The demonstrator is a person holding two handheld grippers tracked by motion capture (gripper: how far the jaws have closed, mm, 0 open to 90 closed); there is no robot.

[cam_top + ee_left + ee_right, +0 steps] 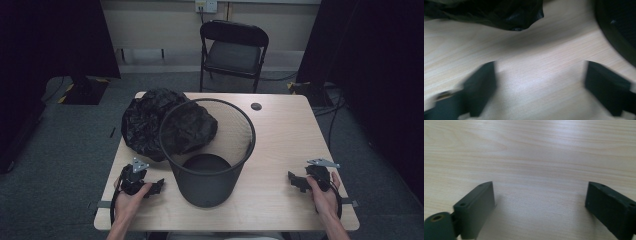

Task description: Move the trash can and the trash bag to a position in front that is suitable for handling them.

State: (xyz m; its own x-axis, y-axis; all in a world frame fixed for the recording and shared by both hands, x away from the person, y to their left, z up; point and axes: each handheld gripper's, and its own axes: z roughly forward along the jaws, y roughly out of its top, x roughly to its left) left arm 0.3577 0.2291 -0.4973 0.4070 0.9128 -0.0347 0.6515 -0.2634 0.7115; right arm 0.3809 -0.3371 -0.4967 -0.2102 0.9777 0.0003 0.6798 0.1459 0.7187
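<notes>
On the wooden desk (pixel 280 150), a black wire-mesh wastebasket (pixel 207 150) stands upright near the middle, its solid base toward the person's edge. A crumpled black plastic bag (pixel 150 122) lies just behind and to the left of it, touching the basket's far-left side and partly seen through the mesh. The left gripper (pixel 155 187) rests low at the near-left of the desk, just beside the basket's base, held in the person's left hand (pixel 131 197). Its fingers (pixel 481 85) are spread wide with nothing but bare wood between them; in the left gripper view a tip of the bag hangs at the top and the basket's dark curved wall sits at the right edge. The right gripper (pixel 296 181) lies at the near-right, well apart from the basket, in the right hand (pixel 324 195). Its fingers (pixel 477 205) are likewise spread, with plain desk surface between them. A black folding chair (pixel 232 50) stands beyond the far edge of the desk.
</notes>
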